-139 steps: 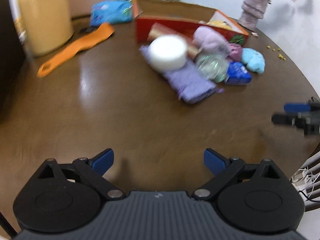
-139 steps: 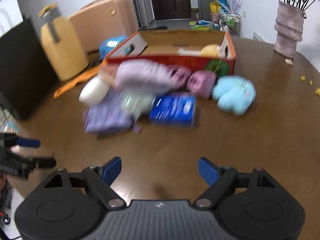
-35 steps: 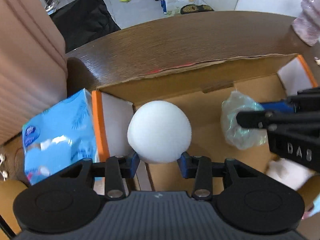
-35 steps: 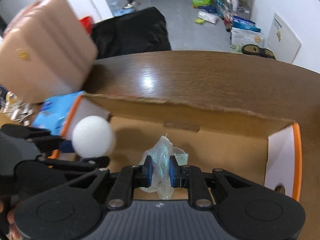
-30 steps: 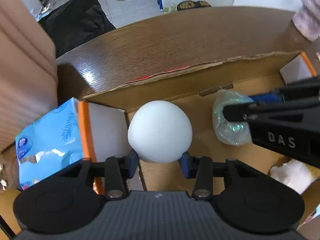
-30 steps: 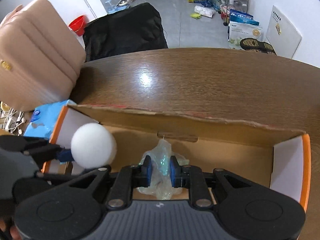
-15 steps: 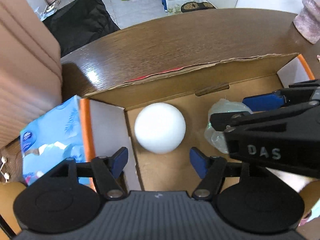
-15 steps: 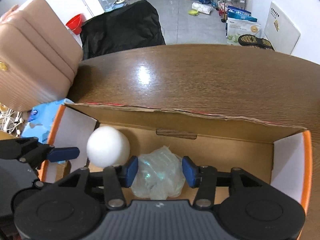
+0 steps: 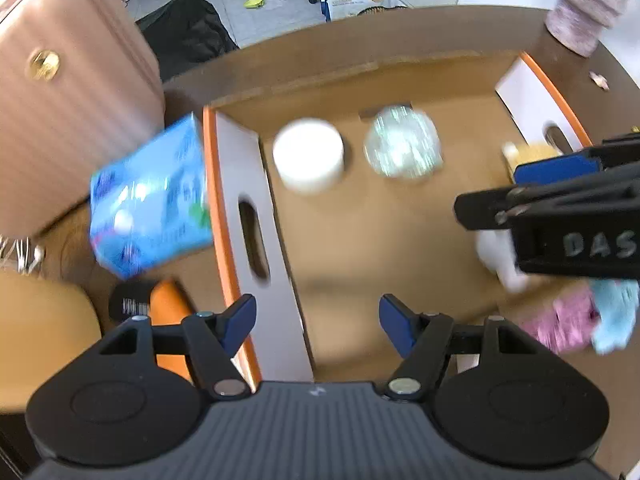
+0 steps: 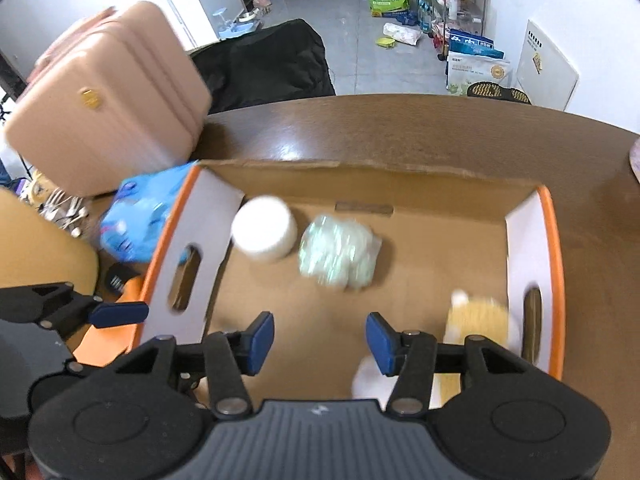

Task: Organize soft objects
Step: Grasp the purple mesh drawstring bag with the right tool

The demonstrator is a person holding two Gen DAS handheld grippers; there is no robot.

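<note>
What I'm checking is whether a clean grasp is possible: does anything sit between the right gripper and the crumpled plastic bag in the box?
Nothing visible does. The right gripper, fingers opening and empty, hangs above the bare floor of the cardboard box. The plastic bag lies straight ahead, with the white ball off to its side.

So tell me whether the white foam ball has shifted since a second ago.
Yes. The white foam ball left the left hand-held gripper and now lies on the cardboard box floor, near its back wall.

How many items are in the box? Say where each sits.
4: white foam puck far left, clear bag beside it, yellow toy by right wall, white fluff nearer; more may be hidden.
</note>
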